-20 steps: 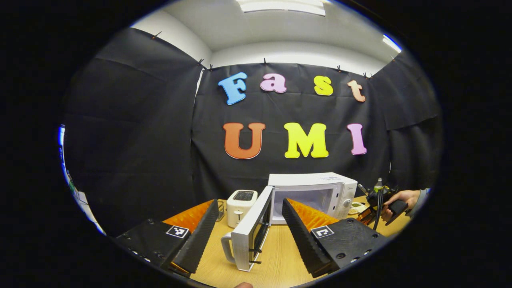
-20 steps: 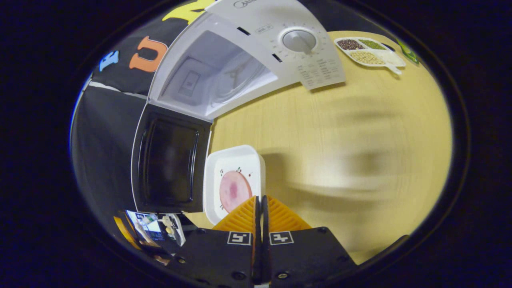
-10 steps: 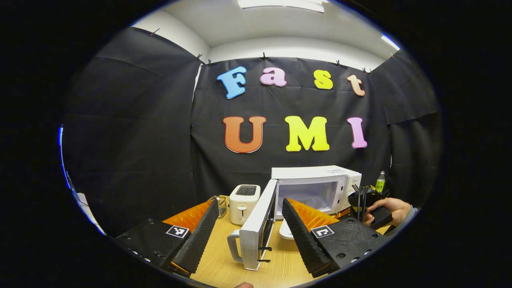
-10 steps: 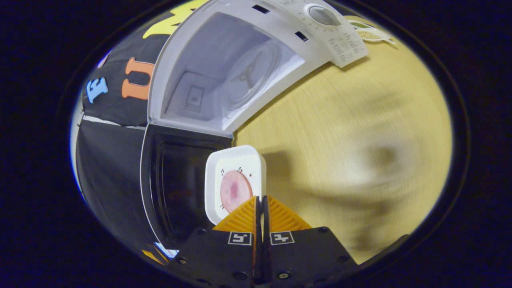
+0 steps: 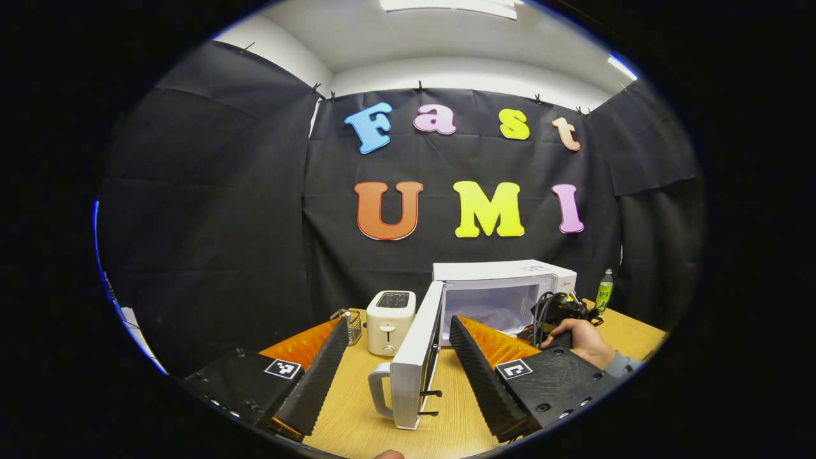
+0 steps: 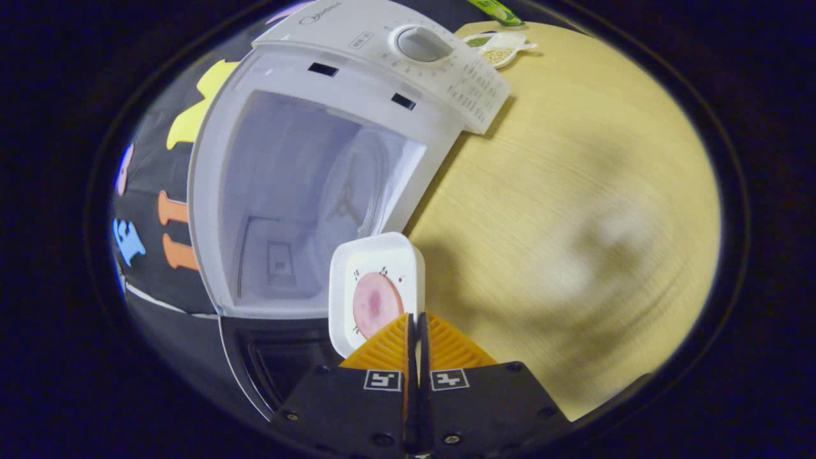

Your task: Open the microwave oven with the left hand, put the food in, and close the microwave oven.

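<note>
Loading is the step in hand: our right gripper (image 6: 415, 328) is clamped on the rim of the white food tray (image 6: 376, 290), carried just before the open microwave (image 6: 306, 185) cavity. Our left gripper (image 5: 398, 354) hangs spread and empty near the swung-out door (image 5: 414, 357). Next we judge the tray must go straight in onto the turntable.

A light wooden table (image 5: 357, 414) carries a white microwave oven (image 5: 503, 280) at the far side, its door (image 5: 414, 357) swung open. A white toaster (image 5: 390, 312) stands just left of it, with a small wire basket (image 5: 352, 324) farther left. A green bottle (image 5: 604, 290) stands at the microwave's right, near a divided dish of beans (image 6: 497, 48).
</note>
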`<action>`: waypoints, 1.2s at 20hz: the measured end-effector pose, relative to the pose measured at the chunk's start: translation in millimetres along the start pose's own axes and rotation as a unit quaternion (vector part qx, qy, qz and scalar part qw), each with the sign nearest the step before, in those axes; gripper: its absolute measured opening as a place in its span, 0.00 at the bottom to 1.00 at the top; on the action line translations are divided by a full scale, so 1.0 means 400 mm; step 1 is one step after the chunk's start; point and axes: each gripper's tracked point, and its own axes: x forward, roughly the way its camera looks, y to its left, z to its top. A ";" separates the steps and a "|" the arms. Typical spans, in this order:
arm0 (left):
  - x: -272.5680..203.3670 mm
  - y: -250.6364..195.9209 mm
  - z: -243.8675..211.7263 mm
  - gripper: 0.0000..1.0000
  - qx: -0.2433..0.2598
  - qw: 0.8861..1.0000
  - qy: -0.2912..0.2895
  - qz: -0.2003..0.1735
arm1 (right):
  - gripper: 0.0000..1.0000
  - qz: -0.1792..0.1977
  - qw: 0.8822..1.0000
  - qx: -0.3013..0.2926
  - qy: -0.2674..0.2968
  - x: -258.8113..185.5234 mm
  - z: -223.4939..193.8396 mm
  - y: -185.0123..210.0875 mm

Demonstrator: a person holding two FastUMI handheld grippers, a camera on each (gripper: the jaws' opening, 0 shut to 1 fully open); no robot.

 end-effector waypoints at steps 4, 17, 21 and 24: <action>-0.003 0.010 0.003 0.95 0.003 1.000 -0.009 -0.008 | 0.04 0.015 0.999 0.005 -0.042 0.039 0.023 0.058; 0.004 0.067 -0.050 0.95 -0.002 1.000 0.012 -0.005 | 0.06 0.075 0.979 -0.003 -0.192 0.185 0.155 0.180; 0.005 0.085 -0.069 0.95 -0.008 1.000 0.024 0.000 | 0.10 0.067 0.964 -0.037 -0.255 0.171 0.193 0.170; -0.018 0.072 -0.058 0.95 -0.007 1.000 0.024 -0.003 | 0.14 0.068 0.961 -0.056 -0.263 0.180 0.192 0.170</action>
